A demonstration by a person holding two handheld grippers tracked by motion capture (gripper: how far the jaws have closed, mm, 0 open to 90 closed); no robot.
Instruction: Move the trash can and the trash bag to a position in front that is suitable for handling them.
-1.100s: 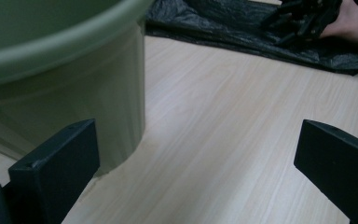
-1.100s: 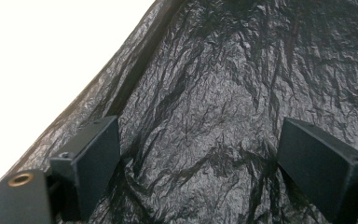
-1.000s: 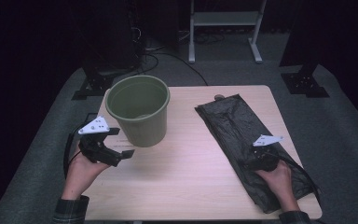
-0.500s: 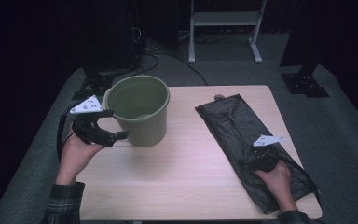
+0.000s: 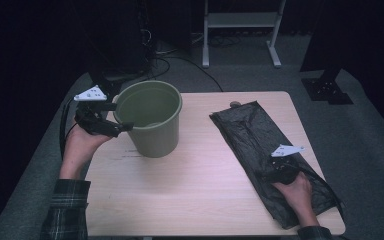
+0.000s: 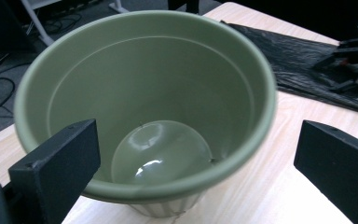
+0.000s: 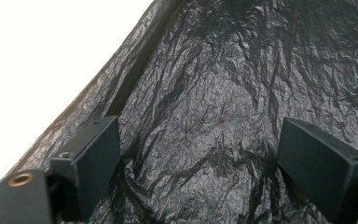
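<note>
pale wooden worktop (image 5: 200, 200) under dim light, dark floor and a white stand behind. left claw (image 5: 111, 119) held spread wide beside the left rim of the green bucket (image 5: 152, 120), raised off the worktop in the person's left hand (image 5: 80, 147). seen along that claw's own jaws, one jaw low against the near rim of the bucket (image 6: 144, 107), the other well out to the side over bare wood, nothing between them. bucket upright near the worktop's left back part, hollow inside, with a round shiny bottom catching a glint of light. right claw (image 5: 280, 170) resting low on the black plastic bag (image 5: 260, 145), also spread wide, held by the right hand (image 5: 297, 195); jaws set apart over the wrinkled film (image 7: 205, 116), pinching none of it. bag laid flat and crumpled along the right side of the worktop, slanting from the back middle toward the near right corner, well apart from the bucket. same bag and far claw glimpsed beyond the bucket's rim in the left gripper view. checked sleeve (image 5: 67, 210) at the left forearm.
</note>
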